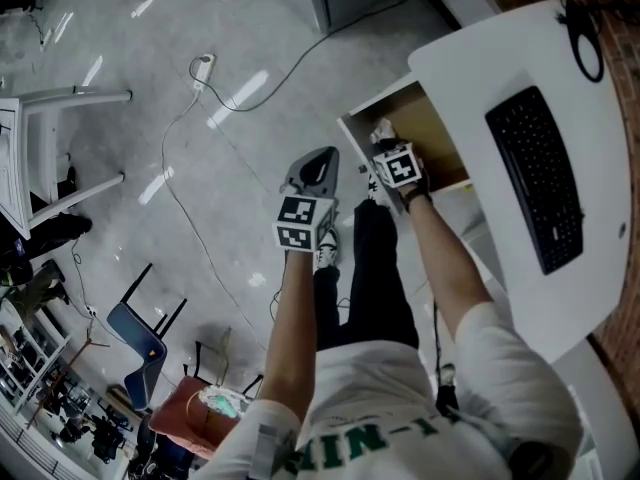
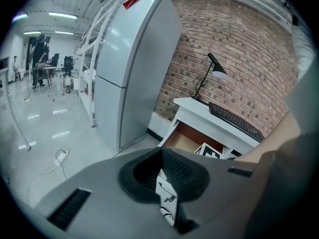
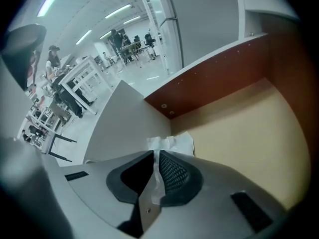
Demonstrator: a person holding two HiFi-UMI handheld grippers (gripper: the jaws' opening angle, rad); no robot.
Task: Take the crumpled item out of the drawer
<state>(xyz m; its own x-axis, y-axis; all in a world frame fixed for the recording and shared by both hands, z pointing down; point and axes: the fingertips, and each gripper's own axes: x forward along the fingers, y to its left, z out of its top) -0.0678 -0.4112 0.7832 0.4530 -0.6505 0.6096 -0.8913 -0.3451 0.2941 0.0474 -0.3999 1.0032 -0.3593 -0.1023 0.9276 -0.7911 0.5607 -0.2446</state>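
Note:
The drawer point(image 1: 432, 133) under the white desk stands pulled open, its tan bottom bare. My right gripper point(image 1: 384, 146) is at the drawer's front left corner, shut on the crumpled white paper point(image 1: 383, 128). In the right gripper view the paper point(image 3: 172, 143) sticks out past the closed right gripper point(image 3: 155, 169), just above the drawer floor point(image 3: 239, 128). My left gripper point(image 1: 313, 168) hangs over the floor to the left of the drawer, shut with nothing in it. The left gripper view looks past the left gripper point(image 2: 162, 177) toward the open drawer point(image 2: 185, 138).
A black keyboard point(image 1: 540, 178) lies on the white desk point(image 1: 470, 58). A power strip and its cable point(image 1: 203, 68) run across the floor. A grey fridge point(image 2: 134, 63) stands left of the desk, and a desk lamp point(image 2: 214, 71) sits on it. A blue chair point(image 1: 140, 333) stands behind.

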